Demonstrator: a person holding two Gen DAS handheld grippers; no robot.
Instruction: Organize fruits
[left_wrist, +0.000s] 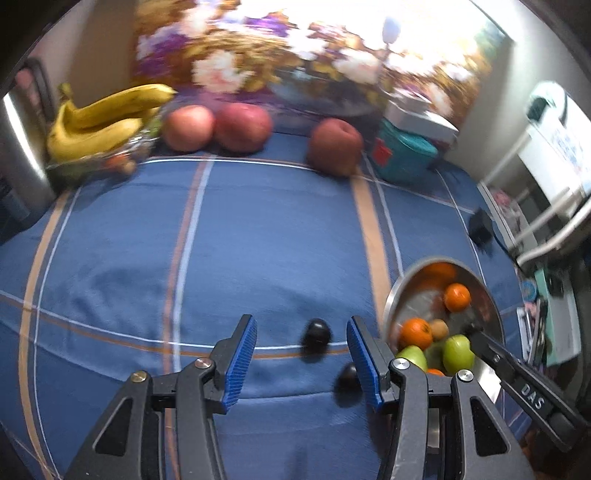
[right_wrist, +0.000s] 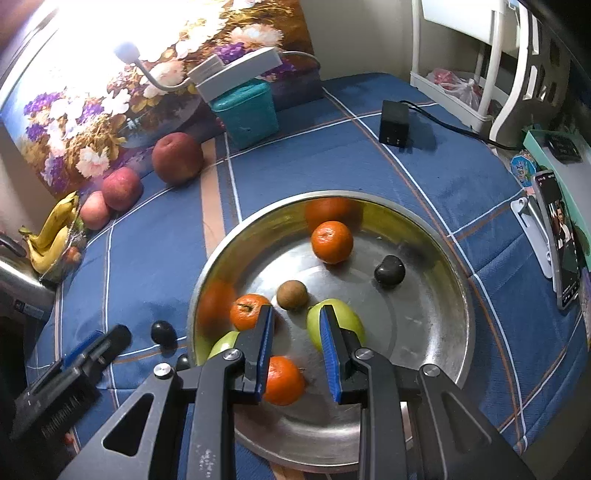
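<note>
A steel bowl (right_wrist: 436, 332) on the blue cloth holds three oranges (right_wrist: 331, 242), two green apples (right_wrist: 351, 321), a small brown fruit (right_wrist: 291, 294) and a dark plum (right_wrist: 389, 270). My right gripper (right_wrist: 297, 321) is open and empty, low over the bowl's near side. My left gripper (left_wrist: 301, 334) is open and empty just above the cloth, left of the bowl (left_wrist: 484, 295). One dark plum (left_wrist: 316, 335) lies between its fingers; a second (left_wrist: 347, 376) lies by the right finger. Both plums (right_wrist: 163, 333) show left of the bowl in the right wrist view.
Bananas (left_wrist: 99, 118) in a glass dish, two red apples (left_wrist: 218, 125) and a darker red fruit (left_wrist: 334, 146) lie along the back by a flower painting. A teal box (right_wrist: 245, 112), a black charger (right_wrist: 394, 123), a phone (right_wrist: 561, 243) and a white rack stand to the right.
</note>
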